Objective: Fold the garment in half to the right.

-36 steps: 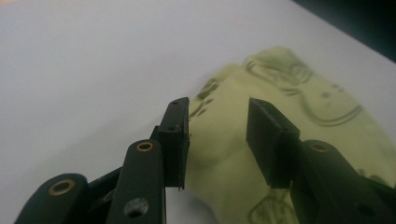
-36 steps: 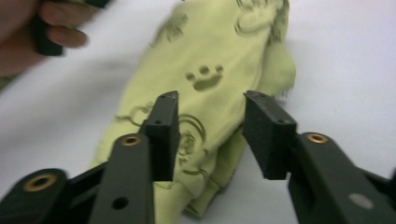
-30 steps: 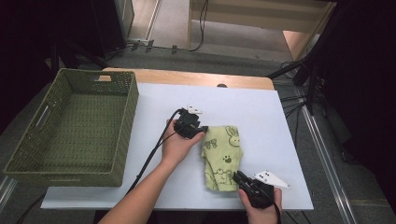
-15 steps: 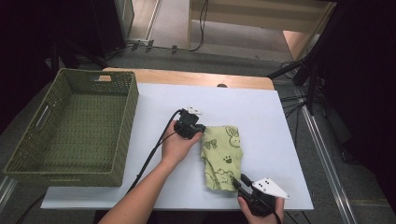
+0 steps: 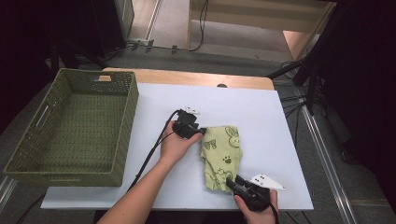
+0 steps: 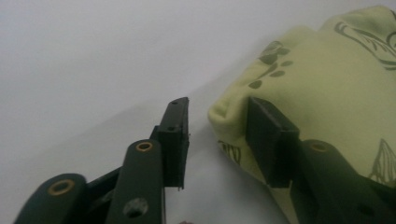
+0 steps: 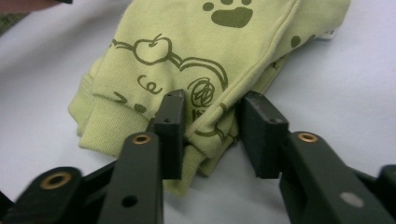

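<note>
The left gripper [image 6: 217, 135] has its jaws parted, and they have just been opening: one pad stands clear over bare table, the other lies against the folded corner of the green printed garment [image 6: 327, 84], with a gap of table showing between the free pad and the cloth, so nothing is pinched. In the high view this left gripper [image 5: 201, 132] sits at the garment's far left corner, the person's left hand [image 5: 175, 144] wrapped round its body and its cable trailing back toward the table's near edge. The right gripper [image 7: 212, 135] has its jaws spread round a bunched fold at the garment's [image 7: 196, 60] near end, beside a ribbed cuff; they have just been closing a little, yet the fold sits loosely between the pads, a gap showing on the right-hand side, so the cloth is not clamped. From above, the right gripper [image 5: 236, 184] meets the near right corner of the garment [image 5: 222, 154], which lies folded, near the table's front edge on the white table [image 5: 261, 107], right of centre. A green woven basket [image 5: 126, 126] stands well apart at the table's left end.
</note>
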Tool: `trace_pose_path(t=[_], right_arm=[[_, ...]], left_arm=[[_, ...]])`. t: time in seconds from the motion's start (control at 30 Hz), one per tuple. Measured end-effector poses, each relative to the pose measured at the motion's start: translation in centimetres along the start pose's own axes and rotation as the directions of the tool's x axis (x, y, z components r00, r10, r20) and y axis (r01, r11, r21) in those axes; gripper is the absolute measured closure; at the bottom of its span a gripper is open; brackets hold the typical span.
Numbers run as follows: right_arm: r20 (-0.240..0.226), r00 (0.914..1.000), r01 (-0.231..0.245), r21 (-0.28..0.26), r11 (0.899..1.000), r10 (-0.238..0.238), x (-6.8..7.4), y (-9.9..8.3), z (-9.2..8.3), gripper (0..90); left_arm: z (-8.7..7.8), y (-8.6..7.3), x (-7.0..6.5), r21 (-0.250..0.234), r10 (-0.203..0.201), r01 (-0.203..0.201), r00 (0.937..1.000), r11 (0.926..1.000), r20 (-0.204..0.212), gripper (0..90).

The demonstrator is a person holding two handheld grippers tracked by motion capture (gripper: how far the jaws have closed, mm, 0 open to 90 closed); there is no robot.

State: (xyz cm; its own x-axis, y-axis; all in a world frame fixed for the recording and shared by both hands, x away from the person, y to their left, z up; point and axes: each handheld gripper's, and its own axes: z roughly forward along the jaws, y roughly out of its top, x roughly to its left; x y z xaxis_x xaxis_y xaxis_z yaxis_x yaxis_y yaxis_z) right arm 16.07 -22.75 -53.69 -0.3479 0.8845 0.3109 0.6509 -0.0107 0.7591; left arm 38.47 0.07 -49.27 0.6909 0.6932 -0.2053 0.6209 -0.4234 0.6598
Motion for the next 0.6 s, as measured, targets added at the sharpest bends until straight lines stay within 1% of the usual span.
trace_pose_path(t=[0.07,0.13,0.17,0.23,0.33,0.4,0.43,0.47,0.53,0.6], right_arm=[[-0.022,0.9996,-0.017,0.000,1.000,0.017,-0.3,0.1,0.1,68.0],[-0.025,0.9994,-0.022,0.003,1.000,0.022,-0.3,0.1,0.1,70.6],[-0.025,0.9994,-0.026,0.007,1.000,0.026,-0.3,0.2,0.1,71.5],[-0.027,0.9989,-0.038,0.007,0.999,0.039,-0.2,0.2,0.2,72.6],[-0.023,0.9990,-0.039,0.000,0.999,0.039,0.1,0.2,0.2,73.6],[-0.016,0.9994,-0.031,-0.003,1.000,0.030,0.6,0.2,0.3,73.8],[-0.014,0.9996,-0.025,-0.003,1.000,0.025,0.8,0.2,0.3,73.8],[-0.014,0.9996,-0.026,-0.005,1.000,0.026,1.1,0.2,0.4,73.8],[-0.009,0.9999,-0.012,-0.004,1.000,0.012,1.8,0.2,0.7,73.9],[-0.017,0.9999,0.000,0.000,1.000,0.000,2.4,0.3,1.0,73.9]], left_arm=[[0.2,-0.1,-0.1,0.006,0.019,-0.019,0.9996,0.9998,0.019,73.5],[0.3,-0.2,-0.5,0.013,0.058,-0.058,0.9983,0.9982,0.002,84.8],[0.3,-0.2,-0.5,0.016,0.067,-0.067,0.9977,0.9976,0.000,85.8],[0.0,-0.1,-0.3,0.016,0.071,-0.072,0.9974,0.9973,0.004,86.7],[-0.6,0.0,0.2,0.008,0.063,-0.063,0.9979,0.9980,0.018,87.1],[-1.1,0.1,0.4,0.009,0.071,-0.071,0.9971,0.9974,0.025,87.1],[-1.3,0.1,0.5,0.008,0.080,-0.080,0.9966,0.9968,0.019,87.1],[-1.5,0.1,0.5,0.007,0.080,-0.081,0.9966,0.9967,0.019,87.0],[-1.9,0.1,0.8,0.006,0.079,-0.079,0.9968,0.9969,0.014,87.0],[-2.3,0.0,1.2,0.010,0.076,-0.076,0.9970,0.9971,0.017,87.0]])
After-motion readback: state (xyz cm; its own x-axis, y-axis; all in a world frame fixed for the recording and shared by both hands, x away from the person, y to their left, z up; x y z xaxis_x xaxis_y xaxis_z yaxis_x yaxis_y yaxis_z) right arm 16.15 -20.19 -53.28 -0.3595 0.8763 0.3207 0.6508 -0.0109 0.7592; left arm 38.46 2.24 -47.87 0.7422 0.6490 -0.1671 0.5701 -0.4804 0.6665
